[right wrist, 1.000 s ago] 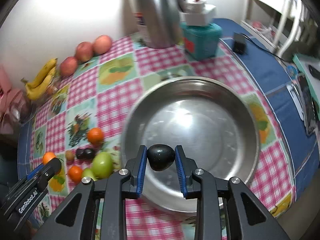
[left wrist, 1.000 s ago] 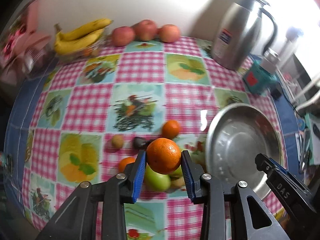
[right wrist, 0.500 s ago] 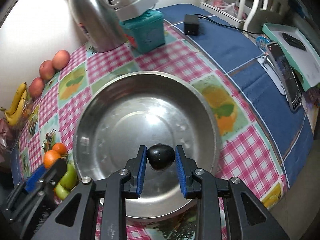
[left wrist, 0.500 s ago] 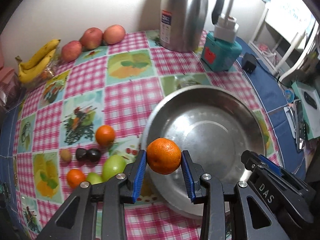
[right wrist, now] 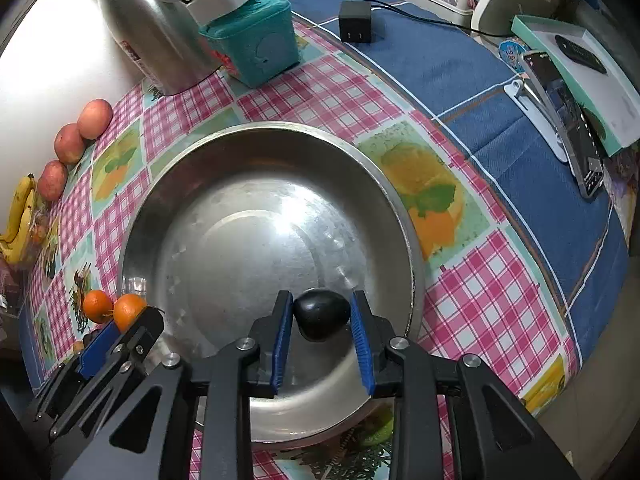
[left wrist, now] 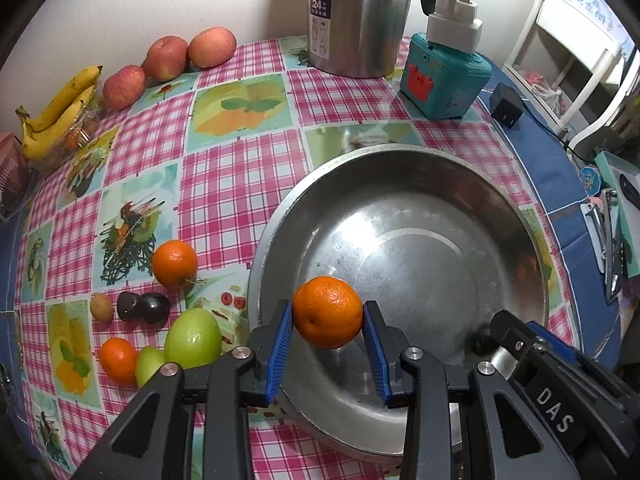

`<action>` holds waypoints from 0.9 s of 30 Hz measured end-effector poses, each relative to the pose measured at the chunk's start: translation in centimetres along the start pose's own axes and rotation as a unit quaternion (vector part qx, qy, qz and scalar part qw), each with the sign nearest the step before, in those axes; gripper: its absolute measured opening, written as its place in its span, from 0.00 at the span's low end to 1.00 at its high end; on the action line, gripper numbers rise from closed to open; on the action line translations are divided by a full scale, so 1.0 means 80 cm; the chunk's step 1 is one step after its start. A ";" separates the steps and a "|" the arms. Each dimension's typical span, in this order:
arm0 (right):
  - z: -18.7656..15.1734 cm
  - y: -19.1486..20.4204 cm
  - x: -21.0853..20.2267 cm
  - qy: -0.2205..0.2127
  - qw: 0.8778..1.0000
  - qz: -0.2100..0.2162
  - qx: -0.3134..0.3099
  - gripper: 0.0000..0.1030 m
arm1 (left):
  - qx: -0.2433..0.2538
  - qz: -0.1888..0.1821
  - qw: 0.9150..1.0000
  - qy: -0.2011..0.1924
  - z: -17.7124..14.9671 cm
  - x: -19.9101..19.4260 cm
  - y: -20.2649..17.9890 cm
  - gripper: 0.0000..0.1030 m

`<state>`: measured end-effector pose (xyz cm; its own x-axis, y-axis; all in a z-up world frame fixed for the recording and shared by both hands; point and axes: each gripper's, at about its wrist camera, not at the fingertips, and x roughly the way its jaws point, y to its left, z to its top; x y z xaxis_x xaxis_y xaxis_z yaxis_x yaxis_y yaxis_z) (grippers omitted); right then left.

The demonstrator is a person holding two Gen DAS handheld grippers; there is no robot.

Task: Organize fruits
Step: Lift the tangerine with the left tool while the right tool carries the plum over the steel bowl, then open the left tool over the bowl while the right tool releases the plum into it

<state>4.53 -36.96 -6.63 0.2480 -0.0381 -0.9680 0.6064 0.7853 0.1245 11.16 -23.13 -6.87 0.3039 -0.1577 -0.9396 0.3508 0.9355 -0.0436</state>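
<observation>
Both grippers grip fruit above the steel bowl [left wrist: 400, 168]: left gripper [left wrist: 327, 334] pinches an orange [left wrist: 327, 312], right gripper [right wrist: 321, 330] a dark plum [right wrist: 321, 314]. You're mid-delivery; next, lower and release inside.

Loose fruits [left wrist: 176, 304] lie left of the bowl [left wrist: 400, 168]

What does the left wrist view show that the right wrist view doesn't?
Only the left wrist view shows the green fruits, two dark fruits and a small brown fruit on the cloth.

Only the right wrist view shows the phone and the teal-edged box clearly.

Both show the steel bowl, with no fruit lying in it, kettle, apples, bananas, the left claw gripping an orange and the right claw gripping a dark fruit.
</observation>
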 end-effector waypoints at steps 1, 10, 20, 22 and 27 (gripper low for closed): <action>0.000 0.000 -0.001 -0.001 1.000 -0.001 0.000 0.31 | 0.002 0.000 1.000 0.001 -0.001 0.001 -0.001 0.37; 0.004 -0.003 -0.011 -0.010 1.000 0.007 0.007 0.49 | -0.011 0.006 1.000 -0.011 0.000 -0.012 0.008 0.60; 0.004 0.004 -0.013 -0.009 1.000 0.021 -0.006 0.70 | -0.083 0.034 0.996 -0.009 -0.014 -0.029 0.067 0.82; 0.003 0.009 -0.014 -0.010 1.000 0.024 -0.015 0.70 | -0.103 0.061 0.993 -0.020 -0.018 -0.037 0.088 0.88; 0.001 0.022 -0.017 -0.016 0.999 0.027 -0.040 0.70 | -0.156 0.097 0.982 -0.044 -0.029 -0.053 0.143 1.00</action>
<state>5.36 -35.61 -5.10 0.3043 -0.0130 -0.9525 0.5294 0.8336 0.1578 11.80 -11.04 -4.18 0.4178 0.0185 -0.9084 -0.0059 0.9998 0.0176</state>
